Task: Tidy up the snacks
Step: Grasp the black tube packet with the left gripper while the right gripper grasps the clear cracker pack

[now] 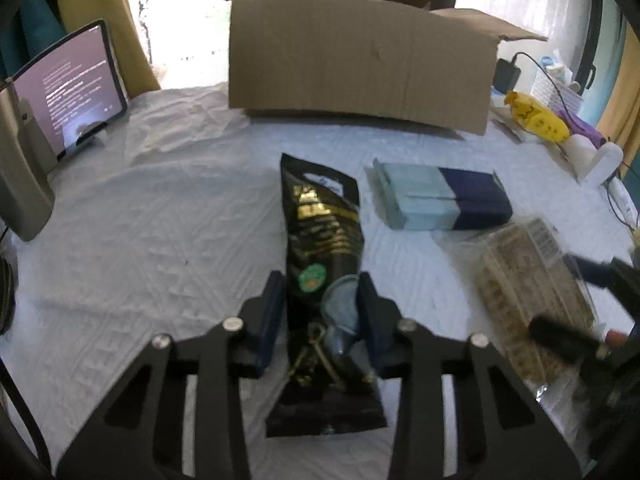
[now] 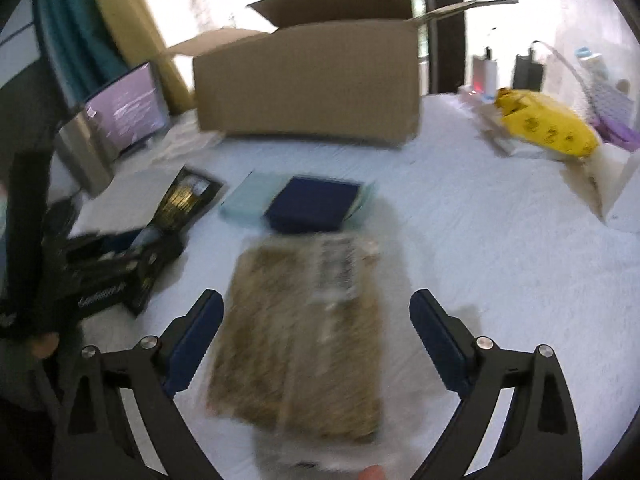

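A tall black snack bag (image 1: 320,220) with gold print lies lengthwise on the white cloth, and my left gripper (image 1: 322,300) is shut on its lower half, one blue pad pressing each side. The same bag (image 2: 184,196) shows at the left in the right wrist view. A clear pack of brown snacks (image 2: 300,340) lies flat under my right gripper (image 2: 318,312), which stands open with its pads clear of the pack's edges. That pack (image 1: 532,300) also sits at the right in the left wrist view.
An open cardboard box (image 1: 360,64) stands at the back of the table. A light-blue and navy box (image 1: 444,200) lies between it and the snacks. A lit tablet (image 1: 72,88) is propped at the back left, and a yellow bag (image 1: 538,118) lies among clutter at the back right.
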The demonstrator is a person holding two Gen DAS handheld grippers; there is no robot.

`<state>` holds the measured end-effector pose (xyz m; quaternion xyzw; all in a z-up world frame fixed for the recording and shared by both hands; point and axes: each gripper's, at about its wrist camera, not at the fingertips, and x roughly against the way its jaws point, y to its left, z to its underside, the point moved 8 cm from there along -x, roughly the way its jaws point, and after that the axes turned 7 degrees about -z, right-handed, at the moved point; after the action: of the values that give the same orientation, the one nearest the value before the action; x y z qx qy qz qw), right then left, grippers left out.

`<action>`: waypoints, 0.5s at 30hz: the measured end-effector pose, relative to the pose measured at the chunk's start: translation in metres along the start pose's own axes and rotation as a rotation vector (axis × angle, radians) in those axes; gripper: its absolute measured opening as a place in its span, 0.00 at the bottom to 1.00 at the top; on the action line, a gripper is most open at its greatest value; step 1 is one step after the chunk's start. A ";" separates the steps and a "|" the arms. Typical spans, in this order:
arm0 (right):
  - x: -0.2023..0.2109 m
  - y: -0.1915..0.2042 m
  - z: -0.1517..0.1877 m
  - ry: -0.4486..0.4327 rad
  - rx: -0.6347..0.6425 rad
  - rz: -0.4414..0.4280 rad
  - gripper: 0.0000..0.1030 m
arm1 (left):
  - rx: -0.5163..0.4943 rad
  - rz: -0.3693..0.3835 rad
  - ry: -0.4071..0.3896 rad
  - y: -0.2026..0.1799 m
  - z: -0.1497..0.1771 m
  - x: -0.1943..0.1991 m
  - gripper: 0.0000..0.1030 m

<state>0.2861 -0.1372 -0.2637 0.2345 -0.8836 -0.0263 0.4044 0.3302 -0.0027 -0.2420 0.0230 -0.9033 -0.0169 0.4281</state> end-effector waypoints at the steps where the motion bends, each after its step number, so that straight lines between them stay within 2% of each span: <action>1: -0.002 0.004 0.003 0.016 0.004 -0.003 0.93 | 0.003 0.004 -0.002 0.000 0.000 0.001 0.33; 4: -0.010 0.010 0.013 0.067 0.027 0.017 0.93 | 0.009 0.013 -0.005 0.000 0.002 0.004 0.31; 9: -0.016 0.013 0.014 0.082 0.062 0.065 0.93 | 0.017 0.032 -0.009 0.002 0.007 0.011 0.30; 11: -0.015 0.014 0.015 0.083 0.066 0.083 0.86 | 0.023 0.042 -0.010 0.003 0.010 0.015 0.30; 15: -0.011 0.015 0.014 0.059 0.070 0.081 0.82 | 0.022 0.050 -0.010 0.003 0.015 0.022 0.30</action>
<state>0.2758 -0.1216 -0.2775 0.2130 -0.8805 0.0280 0.4225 0.3044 -0.0011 -0.2342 0.0051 -0.9059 0.0035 0.4235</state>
